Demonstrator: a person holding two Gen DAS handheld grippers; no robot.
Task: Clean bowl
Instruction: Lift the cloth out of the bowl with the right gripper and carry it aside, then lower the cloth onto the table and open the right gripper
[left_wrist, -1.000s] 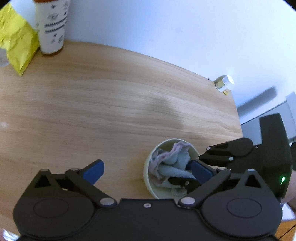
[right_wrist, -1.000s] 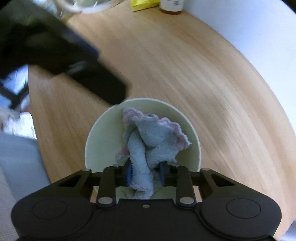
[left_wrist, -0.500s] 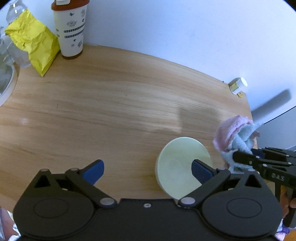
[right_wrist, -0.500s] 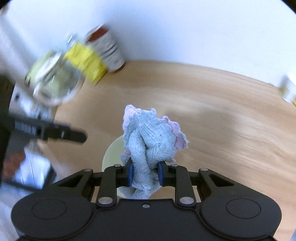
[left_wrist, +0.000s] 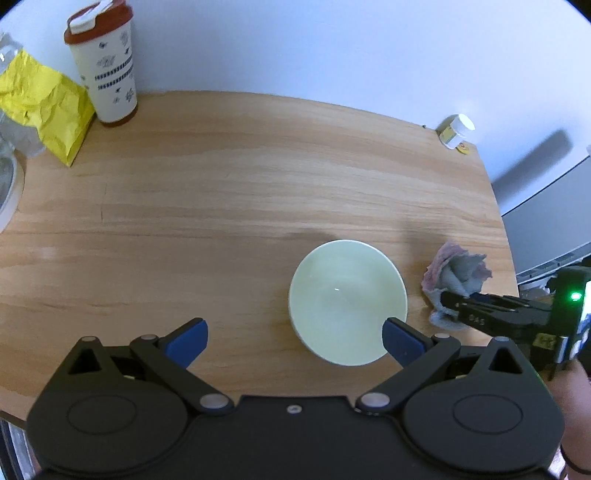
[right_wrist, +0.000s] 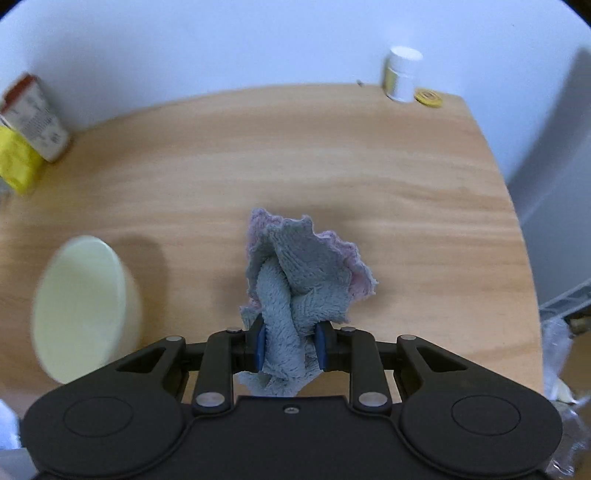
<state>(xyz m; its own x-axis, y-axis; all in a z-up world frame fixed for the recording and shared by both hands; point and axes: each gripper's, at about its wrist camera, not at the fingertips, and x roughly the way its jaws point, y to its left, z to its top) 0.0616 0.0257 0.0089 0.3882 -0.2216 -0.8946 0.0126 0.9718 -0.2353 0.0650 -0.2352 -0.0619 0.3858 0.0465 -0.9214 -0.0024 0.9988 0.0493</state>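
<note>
A pale green bowl (left_wrist: 347, 301) sits empty on the wooden table (left_wrist: 221, 192), just ahead of my left gripper (left_wrist: 293, 339), which is open with its jaws wide apart. The bowl also shows at the left of the right wrist view (right_wrist: 79, 306). My right gripper (right_wrist: 290, 349) is shut on a crumpled grey and pink cloth (right_wrist: 303, 280), held over the table to the right of the bowl. In the left wrist view the cloth (left_wrist: 452, 278) and the right gripper (left_wrist: 454, 302) sit at the right edge.
A white cup with a red lid (left_wrist: 105, 70) and a yellow bag (left_wrist: 44, 110) stand at the back left. A small white bottle (left_wrist: 456, 129) and a yellow cap (right_wrist: 428, 98) are at the back right corner. The table's right edge is near the cloth.
My right gripper lifted the cloth out of the bowl and carried it to the right of it. The bowl is now empty. My left gripper stayed open and drew back a little.
</note>
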